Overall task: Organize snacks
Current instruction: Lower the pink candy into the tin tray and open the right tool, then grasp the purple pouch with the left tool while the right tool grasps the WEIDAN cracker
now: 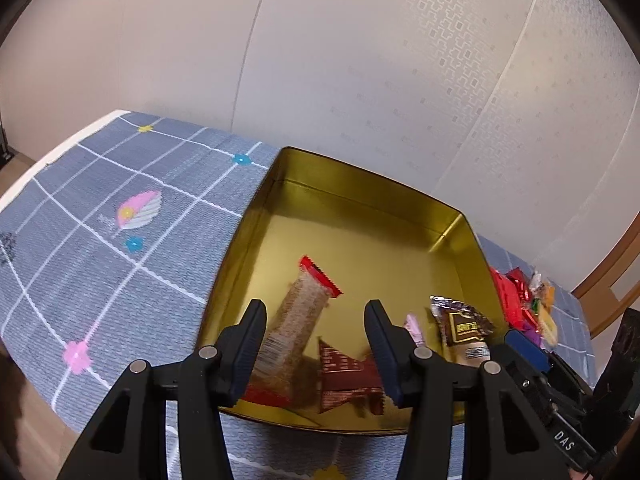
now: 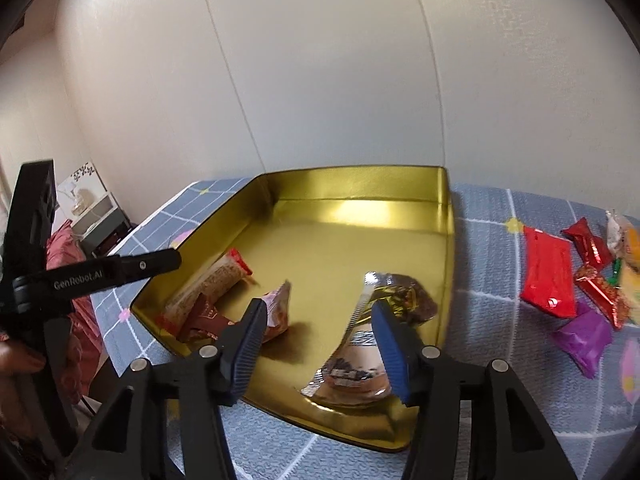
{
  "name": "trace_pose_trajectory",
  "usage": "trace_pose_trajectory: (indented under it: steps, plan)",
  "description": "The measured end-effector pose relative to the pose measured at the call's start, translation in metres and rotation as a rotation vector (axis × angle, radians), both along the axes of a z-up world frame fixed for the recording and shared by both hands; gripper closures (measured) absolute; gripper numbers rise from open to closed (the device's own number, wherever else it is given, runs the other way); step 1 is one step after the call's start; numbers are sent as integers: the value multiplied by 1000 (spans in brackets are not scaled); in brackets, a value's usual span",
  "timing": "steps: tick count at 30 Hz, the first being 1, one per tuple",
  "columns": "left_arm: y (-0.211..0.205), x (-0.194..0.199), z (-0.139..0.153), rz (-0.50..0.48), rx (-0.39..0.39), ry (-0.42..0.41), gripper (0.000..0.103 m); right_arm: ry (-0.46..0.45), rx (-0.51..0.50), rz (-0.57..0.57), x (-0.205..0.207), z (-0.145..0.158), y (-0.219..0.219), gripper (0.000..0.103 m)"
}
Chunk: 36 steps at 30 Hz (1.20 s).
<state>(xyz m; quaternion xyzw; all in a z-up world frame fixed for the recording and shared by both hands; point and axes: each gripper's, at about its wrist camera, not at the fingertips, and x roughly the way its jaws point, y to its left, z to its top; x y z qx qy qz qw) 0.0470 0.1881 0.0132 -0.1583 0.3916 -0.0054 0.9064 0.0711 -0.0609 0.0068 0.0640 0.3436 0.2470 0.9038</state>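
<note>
Gold tin (image 1: 472,240) — glossy, mirror-smooth metal; tablecloth (image 1: 120,280) — matt woven cloth; snack wrappers (image 2: 548,276) shiny foil and plastic.

We saw a shiny gold tin (image 2: 360,184) on a grey-blue tablecloth (image 1: 100,200) gridded in white, dotted with pink, yellow and turquoise flowers. Beside it lay a bright red packet (image 2: 548,276) and a purple packet (image 2: 586,340). Our gripper pads (image 2: 394,356) were blue.

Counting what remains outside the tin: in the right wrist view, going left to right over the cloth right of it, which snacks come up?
Flat red packet → purple packet → patterned red bar.
</note>
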Motion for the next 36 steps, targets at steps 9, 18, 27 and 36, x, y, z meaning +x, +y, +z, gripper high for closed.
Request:
trace_pose_trajectory:
  steps: [9, 18, 27, 36]
  plan:
    - [-20, 4, 0, -52, -27, -10, 51, 1, 30, -113, 0, 9, -40, 46]
    - [-52, 9, 1, -142, -23, -19, 50, 60, 46, -236, 3, 5, -89, 44]
    - [-99, 9, -1, -278, -9, -25, 41, 148, 87, -417, 1, -8, -158, 41]
    - [-165, -4, 3, -498, 61, -73, 41, 230, 40, -565, -11, -25, -222, 35]
